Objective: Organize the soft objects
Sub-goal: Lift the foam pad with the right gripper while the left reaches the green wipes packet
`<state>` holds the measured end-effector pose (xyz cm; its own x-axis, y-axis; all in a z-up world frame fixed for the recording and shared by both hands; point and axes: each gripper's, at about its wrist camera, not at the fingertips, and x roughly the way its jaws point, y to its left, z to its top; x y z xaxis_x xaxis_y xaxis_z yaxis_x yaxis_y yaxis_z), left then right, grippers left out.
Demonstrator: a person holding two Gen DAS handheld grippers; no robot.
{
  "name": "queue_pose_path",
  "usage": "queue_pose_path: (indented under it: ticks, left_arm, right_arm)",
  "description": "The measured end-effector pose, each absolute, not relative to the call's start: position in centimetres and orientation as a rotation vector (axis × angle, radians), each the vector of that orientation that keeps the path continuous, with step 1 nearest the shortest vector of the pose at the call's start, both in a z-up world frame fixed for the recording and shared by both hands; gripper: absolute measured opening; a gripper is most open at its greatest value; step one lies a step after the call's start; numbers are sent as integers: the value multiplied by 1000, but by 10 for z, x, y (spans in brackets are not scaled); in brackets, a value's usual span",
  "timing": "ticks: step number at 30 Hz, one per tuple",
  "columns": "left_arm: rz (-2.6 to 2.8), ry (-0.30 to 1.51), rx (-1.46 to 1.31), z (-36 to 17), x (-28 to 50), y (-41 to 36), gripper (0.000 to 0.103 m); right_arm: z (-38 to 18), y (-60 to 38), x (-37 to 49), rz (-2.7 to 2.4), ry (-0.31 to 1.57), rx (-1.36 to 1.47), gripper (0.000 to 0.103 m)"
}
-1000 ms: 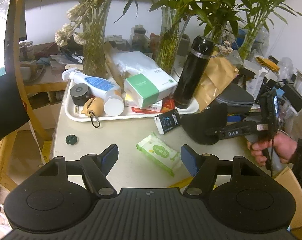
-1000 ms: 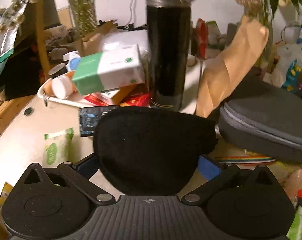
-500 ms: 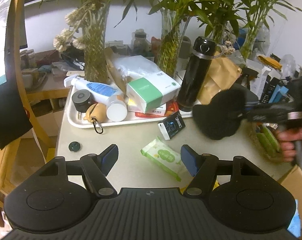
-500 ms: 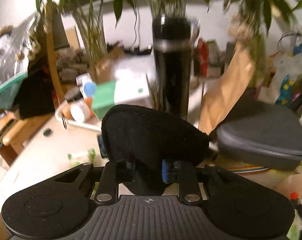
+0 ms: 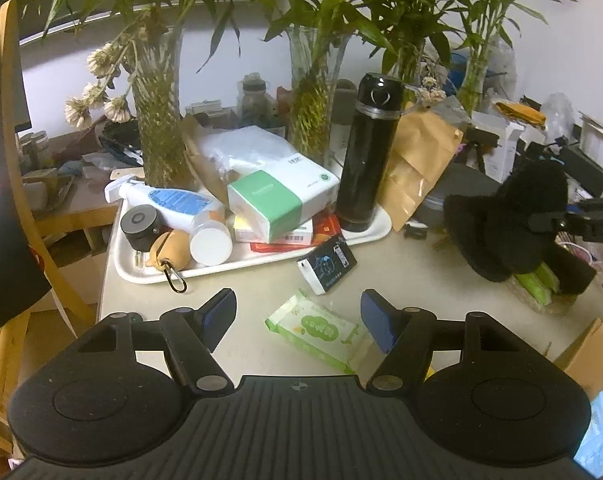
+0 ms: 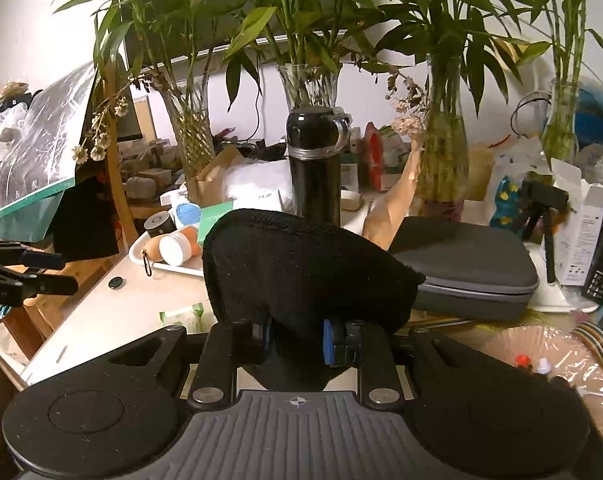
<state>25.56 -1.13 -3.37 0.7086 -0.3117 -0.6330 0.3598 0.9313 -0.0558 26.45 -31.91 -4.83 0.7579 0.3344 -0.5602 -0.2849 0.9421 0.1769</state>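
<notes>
My right gripper [image 6: 295, 340] is shut on a black soft cloth [image 6: 301, 268] and holds it lifted above the table. The cloth also shows in the left wrist view [image 5: 505, 224] at the far right, hanging over a basket. My left gripper [image 5: 297, 320] is open and empty, low over the table. A green wet-wipes pack [image 5: 317, 330] lies flat between its fingers. It shows partly in the right wrist view [image 6: 183, 314].
A white tray [image 5: 261, 260] holds a black flask [image 5: 367, 152], a green-and-white tissue box [image 5: 281, 194], bottles and a tan pouch. A small black box [image 5: 327, 264] lies by the tray. A grey zip case [image 6: 461, 264] sits right. Glass vases with bamboo stand behind.
My right gripper closed on the black cloth and lifted it up and to the right, away from the flask. My left gripper stayed open over the wipes pack.
</notes>
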Motion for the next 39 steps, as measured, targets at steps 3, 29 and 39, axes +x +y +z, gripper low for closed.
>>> queue_pose_path:
  ticks: [3, 29, 39]
  left_arm:
    - [-373, 679, 73, -33, 256, -10, 68]
    - [-473, 798, 232, -89, 312, -29, 68]
    - [-428, 1044, 211, -121, 357, -36, 70]
  right_arm:
    - [-47, -319, 262, 336, 618, 81, 26]
    - [-38, -312, 250, 347, 586, 36, 26]
    - [-38, -312, 252, 361, 584, 20, 26]
